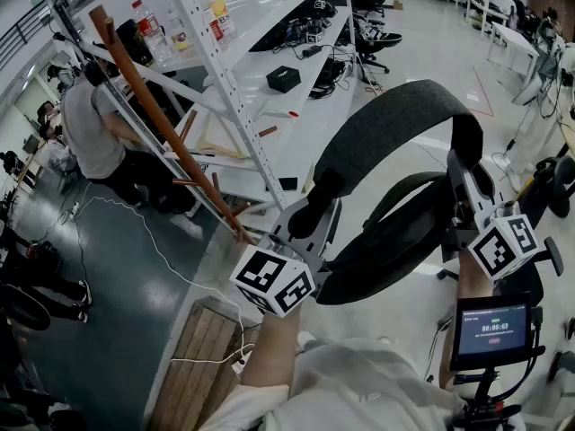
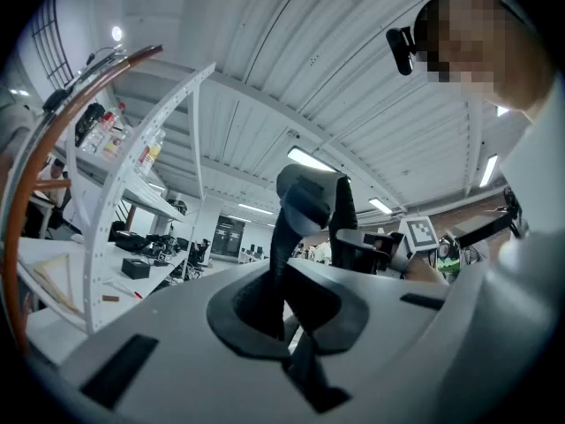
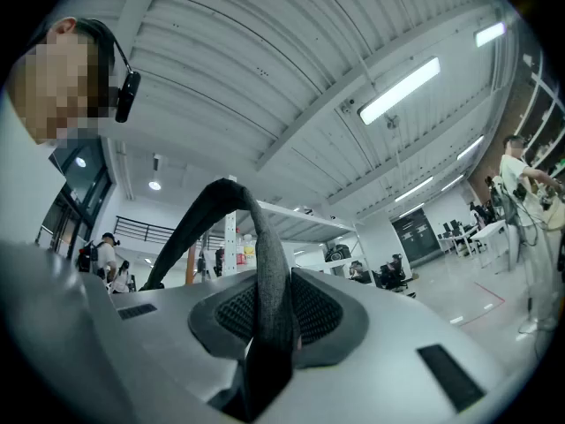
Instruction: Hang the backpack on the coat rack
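Note:
The dark backpack [image 1: 388, 251] hangs between my two grippers in the head view, its wide grey strap [image 1: 395, 119] arching above it. My left gripper [image 1: 316, 206] is shut on one end of a strap [image 2: 284, 263]. At the other side, my right gripper [image 1: 456, 178] is shut on the grey strap [image 3: 263, 290], which loops up and away to the left. The coat rack [image 1: 162, 119] is a brown wooden pole with pegs, left of and beyond the left gripper. It also shows in the left gripper view as the coat rack [image 2: 22, 193] bowing along the left edge.
White metal shelving [image 1: 235, 88] with bottles and a black box stands just behind the rack. A person [image 1: 99, 137] crouches at the far left. A wooden pallet [image 1: 202, 348] lies below, a small screen [image 1: 491, 330] sits at lower right, and office chairs stand beyond.

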A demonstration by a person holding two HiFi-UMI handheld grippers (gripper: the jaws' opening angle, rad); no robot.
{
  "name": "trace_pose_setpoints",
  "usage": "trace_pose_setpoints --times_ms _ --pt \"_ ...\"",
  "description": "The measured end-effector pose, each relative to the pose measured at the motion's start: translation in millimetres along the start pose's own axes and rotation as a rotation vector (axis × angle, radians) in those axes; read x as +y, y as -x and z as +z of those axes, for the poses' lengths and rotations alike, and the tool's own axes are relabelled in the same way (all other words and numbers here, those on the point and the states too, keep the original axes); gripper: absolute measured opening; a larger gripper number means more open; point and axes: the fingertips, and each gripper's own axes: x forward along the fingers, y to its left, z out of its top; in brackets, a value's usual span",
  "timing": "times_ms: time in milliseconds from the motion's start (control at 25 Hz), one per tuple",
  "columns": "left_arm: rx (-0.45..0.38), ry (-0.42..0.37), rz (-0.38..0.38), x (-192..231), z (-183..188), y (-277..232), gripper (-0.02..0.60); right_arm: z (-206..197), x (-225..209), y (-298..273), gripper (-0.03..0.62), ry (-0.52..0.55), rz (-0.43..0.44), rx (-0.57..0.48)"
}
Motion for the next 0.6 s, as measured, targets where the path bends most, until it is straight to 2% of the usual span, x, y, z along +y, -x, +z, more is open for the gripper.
trace_pose_setpoints --times_ms 120,280,480,600 --pt "-0.014 -0.011 0.025 36.6 19.6 41.4 0.005 -9.6 50.2 -29.3 0.081 -0.002 0.017 -0.008" --pt "-0.043 -0.023 0.055 91.2 42.2 92.3 0.005 -34.6 114.8 -78.8 0.070 -0.031 0.084 -0.022" --pt "-0.063 -0.067 0.145 139.7 66.0 145.7 0.005 -60.8 175.9 -132.2 0.060 -0.089 0.185 -0.017" --pt "-0.071 -0.084 0.228 158.5 73.2 170.6 0.005 -73.2 206.0 -158.8 0.055 -0.123 0.269 -0.004"
